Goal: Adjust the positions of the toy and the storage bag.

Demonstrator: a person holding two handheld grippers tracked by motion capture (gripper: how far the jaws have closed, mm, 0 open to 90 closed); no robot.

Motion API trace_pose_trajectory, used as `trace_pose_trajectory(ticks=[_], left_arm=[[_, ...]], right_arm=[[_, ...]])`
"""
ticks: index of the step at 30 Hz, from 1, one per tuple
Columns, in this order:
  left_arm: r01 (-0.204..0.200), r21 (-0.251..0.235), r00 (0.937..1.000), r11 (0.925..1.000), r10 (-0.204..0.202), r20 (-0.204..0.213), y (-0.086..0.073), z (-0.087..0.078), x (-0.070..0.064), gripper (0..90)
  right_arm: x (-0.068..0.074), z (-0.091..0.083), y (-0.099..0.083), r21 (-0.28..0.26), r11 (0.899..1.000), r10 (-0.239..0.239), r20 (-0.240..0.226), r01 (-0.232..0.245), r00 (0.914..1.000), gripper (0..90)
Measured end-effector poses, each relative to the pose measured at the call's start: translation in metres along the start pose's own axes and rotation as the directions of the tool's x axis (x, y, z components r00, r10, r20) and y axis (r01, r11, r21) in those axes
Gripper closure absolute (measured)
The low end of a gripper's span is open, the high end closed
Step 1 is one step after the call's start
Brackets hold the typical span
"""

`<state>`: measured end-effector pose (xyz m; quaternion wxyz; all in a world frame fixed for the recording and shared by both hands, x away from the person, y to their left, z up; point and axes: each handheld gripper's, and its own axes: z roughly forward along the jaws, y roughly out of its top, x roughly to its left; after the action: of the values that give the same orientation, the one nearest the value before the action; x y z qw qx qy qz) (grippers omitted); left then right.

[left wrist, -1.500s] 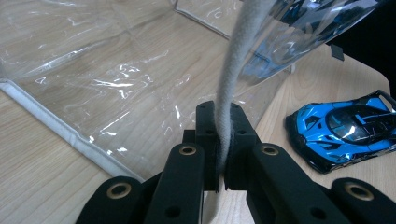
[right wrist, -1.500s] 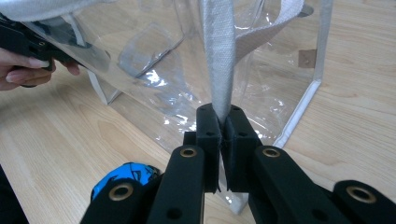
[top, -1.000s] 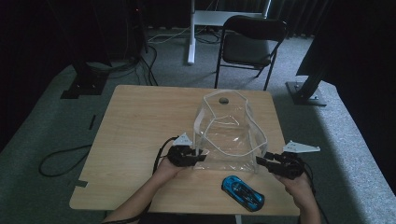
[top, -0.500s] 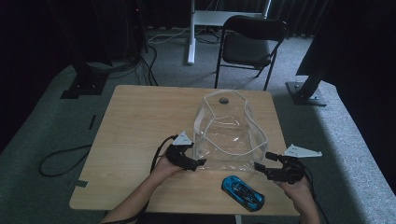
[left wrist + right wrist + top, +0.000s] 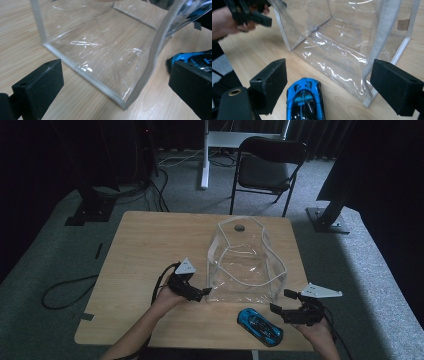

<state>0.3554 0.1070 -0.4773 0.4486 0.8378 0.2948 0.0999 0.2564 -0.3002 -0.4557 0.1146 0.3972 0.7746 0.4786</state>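
A clear plastic bag (image 5: 246, 265) stands open on the wooden table (image 5: 150, 250). A blue toy car (image 5: 259, 325) lies in front of it, near the front edge. My left gripper (image 5: 204, 295) is open at the bag's front left corner. In the left gripper view that corner of the bag (image 5: 105, 62) lies between the wide jaws of my left gripper (image 5: 115, 87), with the car (image 5: 192, 58) off to the right. My right gripper (image 5: 281, 301) is open just right of the car. The right gripper view has the car (image 5: 305, 102) low between the jaws of my right gripper (image 5: 332, 85) and the bag (image 5: 342, 45) ahead.
A small dark round object (image 5: 239, 227) lies at the bag's far end. Bare table stretches to the left and back. A black folding chair (image 5: 267, 162) stands behind the table, and cables (image 5: 65, 290) run over the floor at left.
My right gripper has drawn back from the bag toward the table's near edge, ending beside the car. The left gripper has shifted only slightly at the bag's corner.
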Motion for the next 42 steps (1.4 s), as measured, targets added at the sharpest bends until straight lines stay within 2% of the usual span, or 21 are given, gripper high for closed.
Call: trace_pose_trajectory(ticks=[6,12,17,21,22,23,27,35,37,41,42], left_arm=[[0.021,0.005,0.9988,0.9998,-0.020,-0.045,-0.008,-0.014,0.014,0.3],[0.034,0.021,0.9941,0.9992,-0.032,-0.104,-0.019,-0.027,0.025,0.3],[0.058,0.020,0.9851,0.9981,-0.054,-0.163,-0.029,-0.041,0.036,0.3],[0.084,0.011,0.9746,0.9964,-0.080,-0.209,-0.037,-0.052,0.043,0.3],[0.084,0.011,0.9746,0.9964,-0.080,-0.209,-0.037,-0.052,0.043,0.3],[0.095,0.001,0.9689,0.9954,-0.093,-0.230,-0.040,-0.058,0.047,0.3],[0.112,0.000,0.9594,0.9938,-0.108,-0.261,-0.046,-0.067,0.051,0.3],[0.166,0.001,0.9310,0.9862,-0.156,-0.330,-0.065,-0.083,0.060,0.3],[0.181,0.001,0.9198,0.9835,-0.169,-0.354,-0.071,-0.087,0.063,0.3],[0.222,0.000,0.9041,0.9750,-0.206,-0.374,-0.084,-0.097,0.067,0.3],[0.233,-0.003,0.8981,0.9724,-0.217,-0.383,-0.087,-0.099,0.068,0.3]], right_arm=[[0.004,0.001,-0.008,0.023,1.000,-0.012,-0.032,0.013,0.9994,13.4],[0.011,0.010,-0.016,0.047,0.999,-0.016,-0.065,0.019,0.9978,13.4],[0.016,0.016,-0.019,0.055,0.998,-0.016,-0.082,0.021,0.9965,13.4],[0.019,0.019,-0.021,0.057,0.998,-0.024,-0.093,0.029,0.9954,13.4],[0.019,0.020,-0.021,0.063,0.998,-0.025,-0.090,0.031,0.9956,13.4],[0.020,0.021,-0.022,0.066,0.997,-0.030,-0.090,0.036,0.9955,13.4],[0.021,0.024,-0.023,0.073,0.997,-0.028,-0.101,0.036,0.9945,13.4],[0.025,0.028,-0.023,0.085,0.995,-0.032,-0.105,0.041,0.9940,13.4],[0.025,0.029,-0.023,0.088,0.995,-0.031,-0.112,0.041,0.9933,13.4],[0.026,0.032,-0.024,0.108,0.993,-0.043,-0.116,0.055,0.9923,13.4],[0.027,0.033,-0.024,0.110,0.992,-0.045,-0.112,0.058,0.9927,13.3]])
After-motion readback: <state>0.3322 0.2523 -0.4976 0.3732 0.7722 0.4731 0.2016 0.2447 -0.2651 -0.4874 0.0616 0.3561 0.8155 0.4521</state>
